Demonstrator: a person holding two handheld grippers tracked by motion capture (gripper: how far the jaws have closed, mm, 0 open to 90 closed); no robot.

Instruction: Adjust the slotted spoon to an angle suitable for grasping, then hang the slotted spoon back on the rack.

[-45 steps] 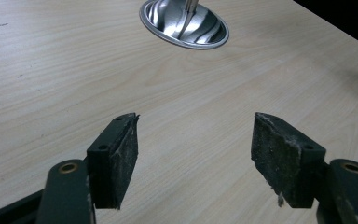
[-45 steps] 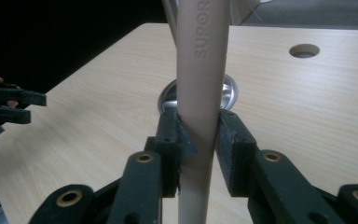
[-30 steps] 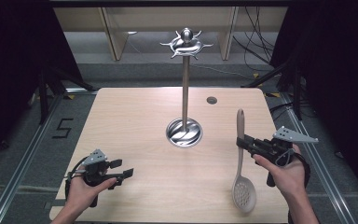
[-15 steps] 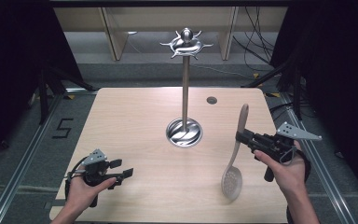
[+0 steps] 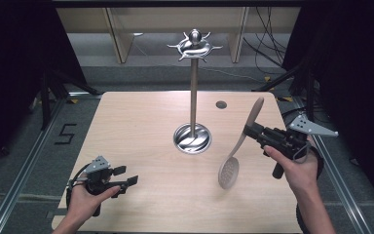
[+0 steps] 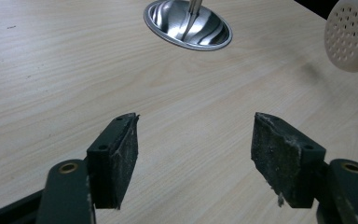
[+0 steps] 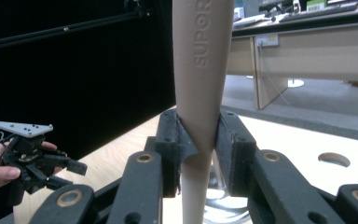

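Gripping slotted spoon (image 5: 235, 156) | right gripper (image 5: 251, 131) | metal stand (image 5: 193, 92) beside

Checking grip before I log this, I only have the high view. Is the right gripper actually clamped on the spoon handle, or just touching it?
Observer: Clamped. In the right gripper view the right gripper has both jaws pressed against the slotted spoon handle.
Operator: Any marking on the handle?
Observer: Yes, raised letters reading SUPOR run along it.
Operator: Left gripper holding anything?
Observer: No. In the left gripper view the left gripper has its jaws wide apart with bare table between them.
Operator: Spoon head touching the table?
Observer: From the left gripper view it looks lifted, with its shadow lying apart from it on the wood.
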